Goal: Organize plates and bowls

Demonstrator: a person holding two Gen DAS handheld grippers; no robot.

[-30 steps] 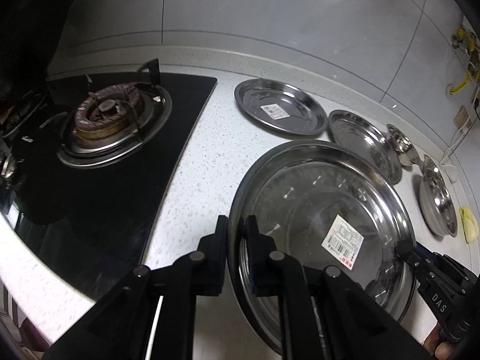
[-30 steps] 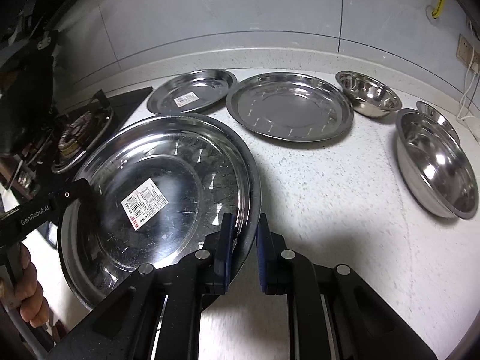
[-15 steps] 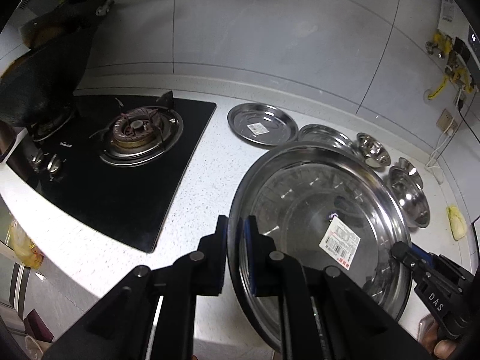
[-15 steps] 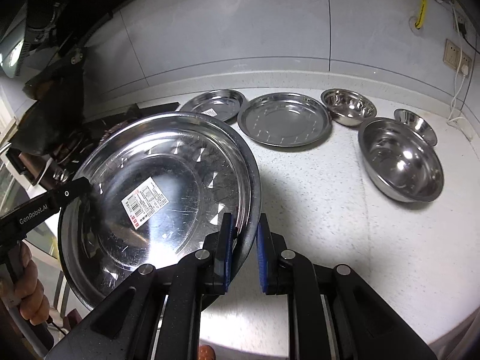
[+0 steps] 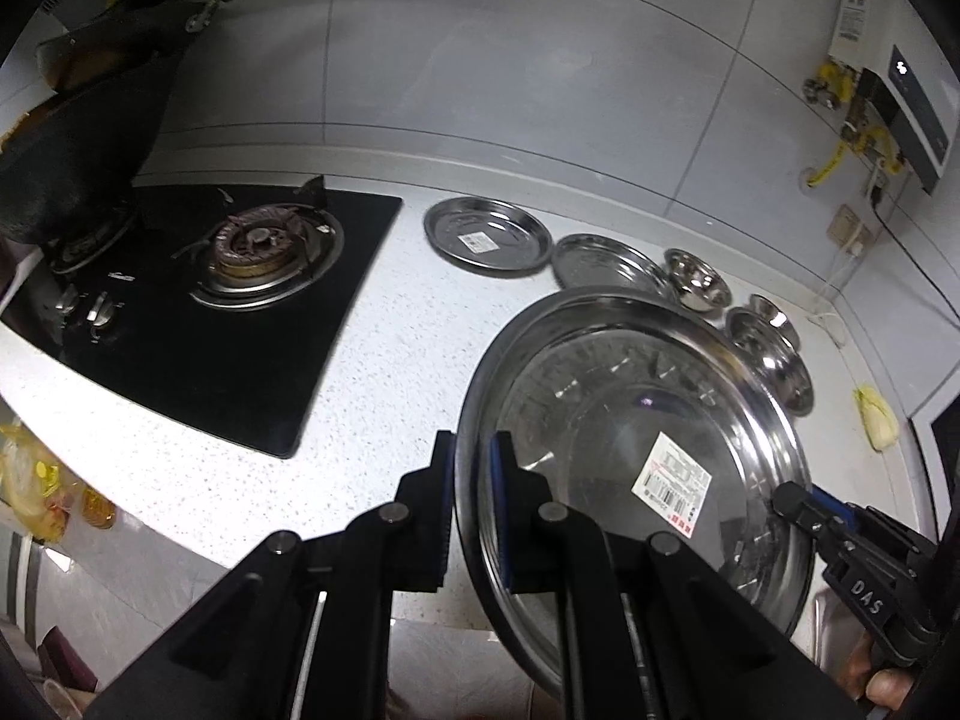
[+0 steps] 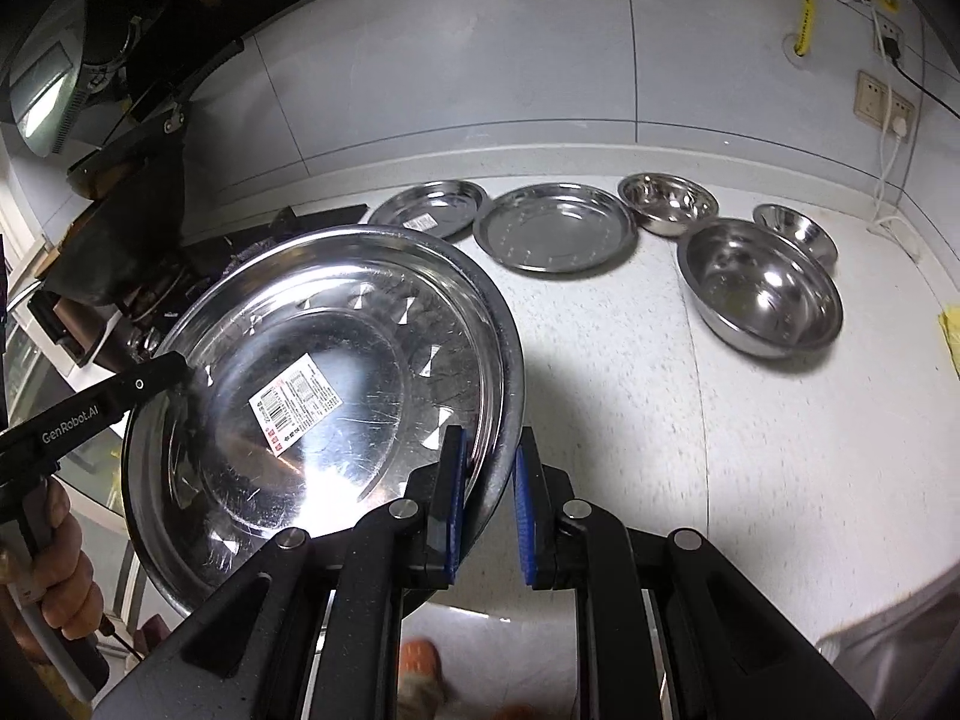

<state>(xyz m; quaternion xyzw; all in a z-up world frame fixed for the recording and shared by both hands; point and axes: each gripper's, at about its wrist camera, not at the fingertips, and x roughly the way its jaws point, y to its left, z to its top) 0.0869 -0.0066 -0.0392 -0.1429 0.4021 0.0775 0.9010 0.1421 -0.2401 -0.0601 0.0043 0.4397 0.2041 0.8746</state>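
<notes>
The speckled white worktop (image 6: 690, 450) fills the middle and right of the right wrist view and runs back to a grey tiled wall (image 6: 480, 60). A black gas stove (image 5: 210, 324) sits on it at the left of the left wrist view. The large steel plate (image 6: 312, 384), with a barcode sticker (image 6: 295, 402) on its inner face, is held tilted above the worktop's front edge, lower left in the right wrist view and lower right in the left one. The left tool (image 5: 468, 510) is clamped on the plate's left rim, one finger on each side; the right tool (image 6: 486, 504) grips the opposite rim the same way, its blue pads (image 6: 521, 516) narrow around the metal. Along the back of the worktop, a row of steelware lies left to right across the upper middle of the frame: a medium plate with a label (image 6: 429, 207), a plain plate (image 6: 555, 228) just beside it, a small bowl (image 6: 667, 203), then a big bowl (image 6: 762, 288) nearer the front with a smaller bowl (image 6: 795, 229) behind it. A yellow cloth (image 6: 951, 330) lies at the right edge.
</notes>
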